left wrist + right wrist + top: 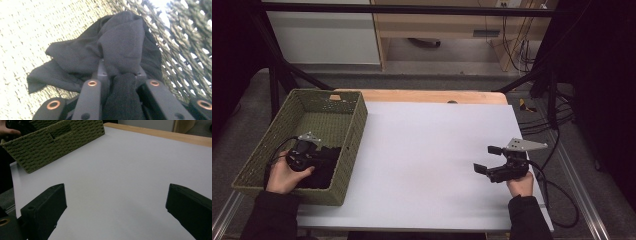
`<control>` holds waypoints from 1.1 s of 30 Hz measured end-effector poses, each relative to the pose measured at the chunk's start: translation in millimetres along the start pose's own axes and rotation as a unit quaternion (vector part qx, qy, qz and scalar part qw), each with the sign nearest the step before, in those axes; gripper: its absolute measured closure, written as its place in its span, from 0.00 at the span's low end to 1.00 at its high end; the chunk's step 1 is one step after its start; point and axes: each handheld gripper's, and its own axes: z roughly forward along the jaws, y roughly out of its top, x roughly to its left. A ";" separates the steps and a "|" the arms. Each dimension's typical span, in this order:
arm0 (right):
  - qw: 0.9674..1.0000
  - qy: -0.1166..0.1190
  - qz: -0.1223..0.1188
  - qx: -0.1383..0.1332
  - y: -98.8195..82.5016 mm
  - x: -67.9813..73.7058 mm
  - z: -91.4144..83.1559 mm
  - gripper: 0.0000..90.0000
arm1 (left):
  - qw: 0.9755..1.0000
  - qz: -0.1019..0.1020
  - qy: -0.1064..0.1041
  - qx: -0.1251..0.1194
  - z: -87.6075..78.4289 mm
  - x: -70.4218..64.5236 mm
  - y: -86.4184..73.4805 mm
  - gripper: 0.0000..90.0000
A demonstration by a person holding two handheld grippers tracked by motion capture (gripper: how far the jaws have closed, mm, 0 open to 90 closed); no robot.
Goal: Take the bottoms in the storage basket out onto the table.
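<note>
In the high view, the left gripper [323, 156] is seen inside the green woven basket [354, 125], on a black cloth [324, 170], while the right gripper [486, 159] is held open over the white table [427, 150]. In the left gripper view, the cloth [120, 47] is clamped between the closed jaws, its pinched fold pointing away toward the basket wall [180, 37]. In the right gripper view, the jaws are spread wide with nothing between them, and the basket [57, 142] is seen well apart.

- The black cloth [117, 47] is a soft, dark piece of fabric, crumpled into loose folds rather than spread flat.
- It lies inside the green woven basket [354, 125], on the basket's floor in the near corner, close against the woven side wall.
- One fold of it rises in a bunched peak and is pinched between the closed jaws of the left gripper [122, 75]; the rest sags away from there, with a flatter flap trailing out over the basket floor.
</note>
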 end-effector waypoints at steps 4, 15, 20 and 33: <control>1.000 0.000 -0.001 0.002 -0.5 -0.2 1.2 0.04 | 1.000 -0.001 0.006 -0.013 -3.8 1.0 1.3 0.85; 1.000 0.001 0.001 0.002 -0.4 -0.6 0.7 0.04 | 0.999 -0.007 0.010 -0.032 -14.6 1.9 5.4 0.86; 1.000 0.000 0.002 -0.002 -0.3 -0.7 -0.4 0.04 | 0.999 -0.012 0.020 -0.043 -20.8 2.7 6.4 0.86; 1.000 0.000 0.002 -0.002 -0.5 -0.8 -0.1 0.04 | 0.998 -0.024 0.010 -0.061 -35.2 6.3 7.0 0.86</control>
